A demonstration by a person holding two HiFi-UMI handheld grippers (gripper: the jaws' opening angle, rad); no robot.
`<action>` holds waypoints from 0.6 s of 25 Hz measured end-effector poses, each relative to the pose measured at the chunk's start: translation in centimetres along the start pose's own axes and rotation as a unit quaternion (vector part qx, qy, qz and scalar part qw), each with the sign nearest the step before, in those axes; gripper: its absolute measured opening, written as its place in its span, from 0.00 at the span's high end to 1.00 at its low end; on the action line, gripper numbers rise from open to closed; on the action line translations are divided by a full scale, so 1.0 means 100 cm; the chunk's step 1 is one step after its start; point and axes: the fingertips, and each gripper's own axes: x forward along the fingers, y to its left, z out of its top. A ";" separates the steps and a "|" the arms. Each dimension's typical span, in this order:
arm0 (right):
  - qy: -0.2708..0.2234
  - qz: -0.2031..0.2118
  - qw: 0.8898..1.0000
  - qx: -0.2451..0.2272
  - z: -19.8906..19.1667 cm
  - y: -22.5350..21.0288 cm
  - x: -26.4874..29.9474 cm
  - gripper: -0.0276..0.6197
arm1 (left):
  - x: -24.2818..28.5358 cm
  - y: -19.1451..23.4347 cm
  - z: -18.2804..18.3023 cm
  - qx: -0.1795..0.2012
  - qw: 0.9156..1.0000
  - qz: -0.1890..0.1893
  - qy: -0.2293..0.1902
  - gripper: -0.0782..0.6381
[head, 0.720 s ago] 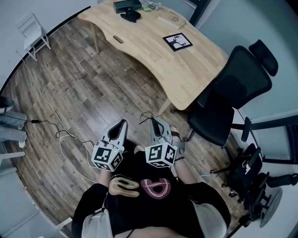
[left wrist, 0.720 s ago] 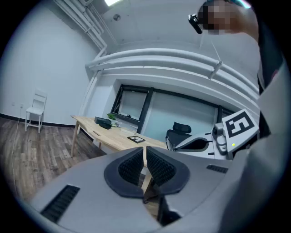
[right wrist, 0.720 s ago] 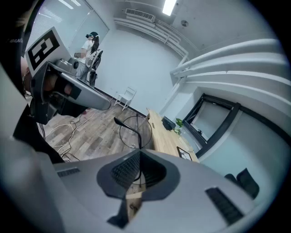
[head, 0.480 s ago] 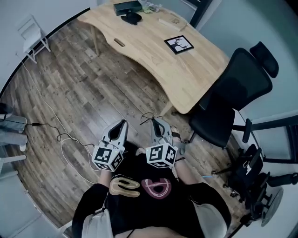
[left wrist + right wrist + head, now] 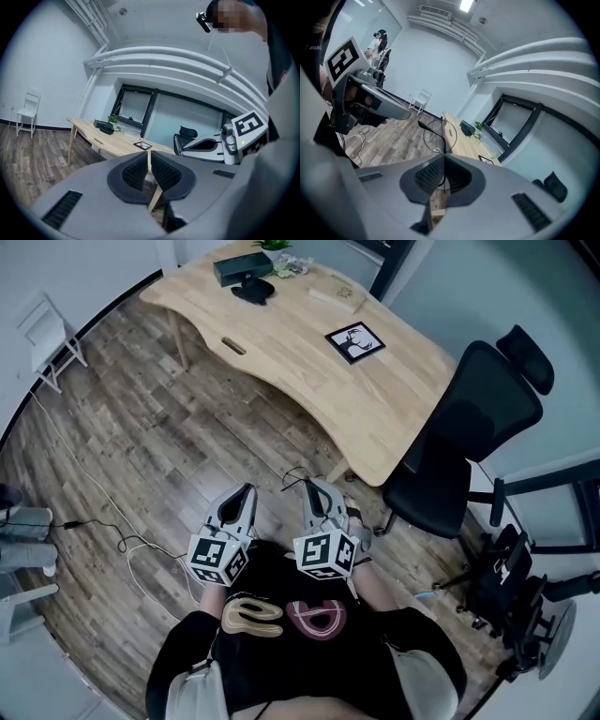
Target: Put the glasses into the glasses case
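Note:
I stand on the wood floor with both grippers held close to my body. My right gripper is shut on thin wire-framed glasses, which stick out ahead of the jaws with a round lens rim showing. My left gripper is shut, with nothing between its pads. A dark oval case lies beside a black box at the far end of the wooden desk, well away from both grippers.
A framed picture lies on the desk. A black office chair stands at the desk's right. Cables trail over the floor at the left, and a white chair stands at the far left.
The head view has shifted a little, so more of the desk's far end shows. Both grippers keep their places and the glasses stay in the right one.

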 end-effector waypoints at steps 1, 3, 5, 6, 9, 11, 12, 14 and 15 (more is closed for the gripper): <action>-0.001 -0.003 1.000 0.003 0.004 -0.001 0.005 0.94 | 0.002 0.006 0.003 0.000 1.000 -0.003 0.001 0.84; 0.000 -0.008 1.000 0.010 0.013 -0.001 0.013 0.94 | 0.007 0.019 0.007 0.001 1.000 -0.010 0.004 0.84; 0.002 -0.014 1.000 0.014 0.021 0.000 0.024 0.94 | 0.011 0.031 0.012 0.003 1.000 -0.016 0.007 0.84; 0.003 -0.017 1.000 0.015 0.024 0.000 0.029 0.94 | 0.013 0.038 0.014 0.004 1.000 -0.020 0.009 0.84; 0.010 -0.023 1.000 0.015 0.034 0.005 0.046 0.94 | 0.017 0.058 0.018 0.006 1.000 -0.029 0.010 0.85; 0.015 -0.026 0.999 0.011 0.041 0.010 0.055 0.94 | 0.017 0.073 0.021 0.006 0.999 -0.032 0.010 0.85; 0.016 -0.027 0.999 0.011 0.045 0.013 0.058 0.94 | 0.016 0.079 0.023 0.006 0.999 -0.033 0.009 0.85; 0.017 -0.029 0.999 0.012 0.054 0.017 0.065 0.94 | 0.016 0.092 0.028 0.004 0.999 -0.035 0.007 0.85; 0.018 -0.028 0.999 0.011 0.057 0.019 0.068 0.94 | 0.016 0.098 0.029 0.003 0.999 -0.035 0.008 0.85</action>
